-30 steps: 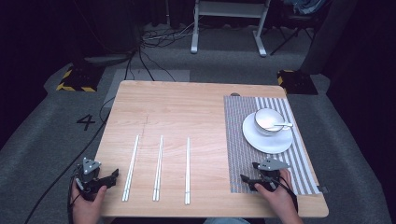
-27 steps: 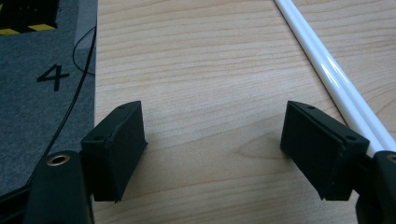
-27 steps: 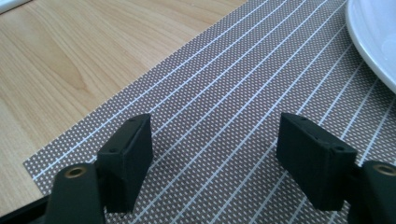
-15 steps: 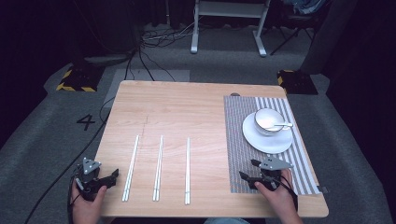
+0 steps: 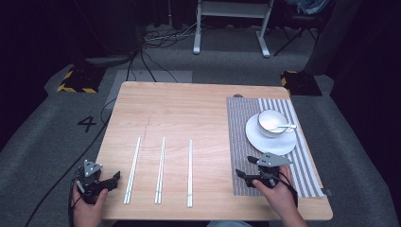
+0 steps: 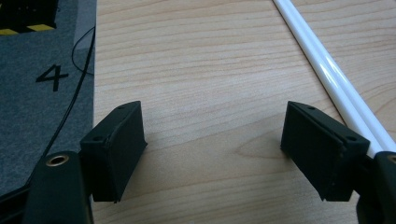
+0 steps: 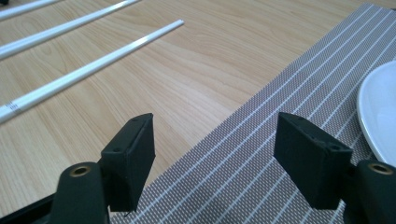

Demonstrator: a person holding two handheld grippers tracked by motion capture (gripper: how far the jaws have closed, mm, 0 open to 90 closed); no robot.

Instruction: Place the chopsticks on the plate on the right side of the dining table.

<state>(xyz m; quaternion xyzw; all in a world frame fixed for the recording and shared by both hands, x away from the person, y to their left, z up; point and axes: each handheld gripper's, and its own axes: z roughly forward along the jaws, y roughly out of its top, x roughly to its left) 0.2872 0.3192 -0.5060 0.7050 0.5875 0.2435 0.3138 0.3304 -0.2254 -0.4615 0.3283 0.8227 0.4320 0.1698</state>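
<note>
Both claws are released and hold nothing: the left claw (image 5: 109, 180) is at the near-left corner of the wooden table (image 5: 189, 109), the right claw (image 5: 248, 167) over the woven striped mat (image 5: 236, 142). In the left gripper view its right jaw cuts off the near end of the closest thin white sticks (image 5: 132, 170). Farther, a round plate (image 5: 272, 142) carries a bowl (image 5: 270, 122); what lies inside is hard to make out.

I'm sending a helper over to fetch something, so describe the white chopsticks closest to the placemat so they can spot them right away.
Start at the wooden table and find the striped grey placemat on its right side. Just left of it, three sets of white chopsticks lie side by side. Yours are the rightmost chopsticks, nearest the placemat and farthest from the table's left edge.
</note>
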